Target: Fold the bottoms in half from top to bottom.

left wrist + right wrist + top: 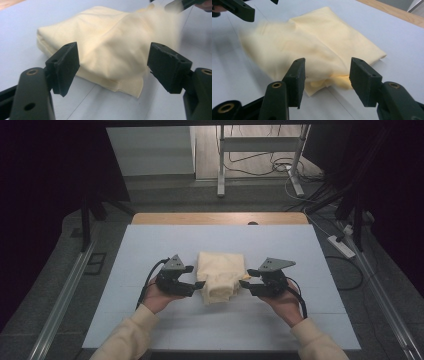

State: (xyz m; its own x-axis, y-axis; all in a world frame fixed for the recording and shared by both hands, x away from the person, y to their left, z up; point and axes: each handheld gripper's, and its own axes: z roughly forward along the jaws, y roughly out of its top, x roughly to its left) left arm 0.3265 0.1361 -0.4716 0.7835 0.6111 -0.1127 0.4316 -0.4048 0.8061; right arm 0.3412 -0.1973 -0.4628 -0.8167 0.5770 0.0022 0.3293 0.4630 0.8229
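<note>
A folded pale yellow cloth (220, 272) lies in the middle of the white board (150, 320). My left gripper (196, 277) sits just left of it, jaws open and pointing at its near left edge. My right gripper (246, 277) mirrors it at the cloth's right edge, also open. In the left gripper view, the cloth (112, 42) lies just beyond the spread pads of the left gripper (113, 67), nothing pinched. In the right gripper view, the cloth's (324, 37) corner lies just beyond the open right gripper (327, 77). Part of the cloth is blurred there.
The board rests on a wooden table whose far edge (220, 218) shows behind it. A power strip (341, 246) and cables lie on the floor at right. A metal stand (220, 170) is farther back.
</note>
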